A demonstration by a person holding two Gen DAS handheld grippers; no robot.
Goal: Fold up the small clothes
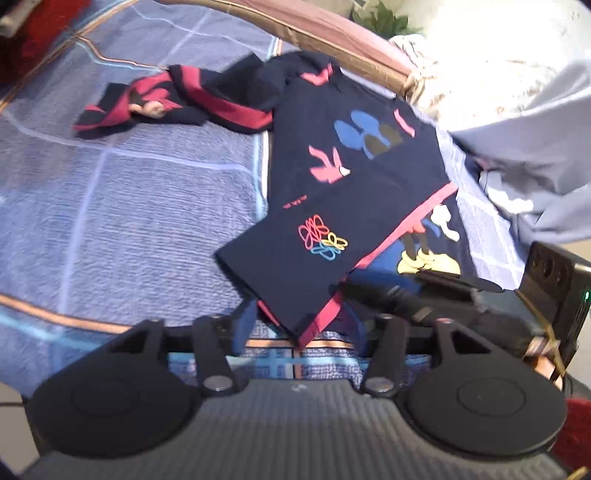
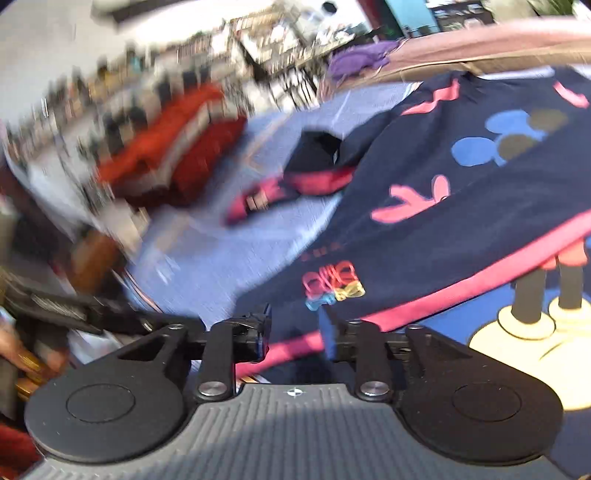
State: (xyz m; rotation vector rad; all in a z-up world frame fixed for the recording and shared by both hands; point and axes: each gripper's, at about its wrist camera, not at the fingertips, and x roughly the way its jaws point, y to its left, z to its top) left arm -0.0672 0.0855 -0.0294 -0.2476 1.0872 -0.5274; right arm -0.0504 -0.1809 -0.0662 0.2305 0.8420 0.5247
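Observation:
A small navy shirt (image 1: 354,173) with pink trim and cartoon prints lies on the blue bed cover (image 1: 122,206). Its bottom part is folded up, with the pink hem (image 1: 406,225) running diagonally. One sleeve (image 1: 207,96) lies crumpled to the left. My left gripper (image 1: 303,321) is open, its jaws on either side of the folded hem corner. My right gripper (image 2: 295,332) is open over the same hem edge of the shirt (image 2: 443,206); it also shows in the left wrist view (image 1: 424,295) as a dark body resting at the shirt's lower edge.
A wooden bed rail (image 1: 332,33) curves along the far side. Pale grey cloth (image 1: 524,122) is piled at the right. A red cushion or cloth (image 2: 173,147) and cluttered shelves lie beyond the bed's left side in the blurred right wrist view.

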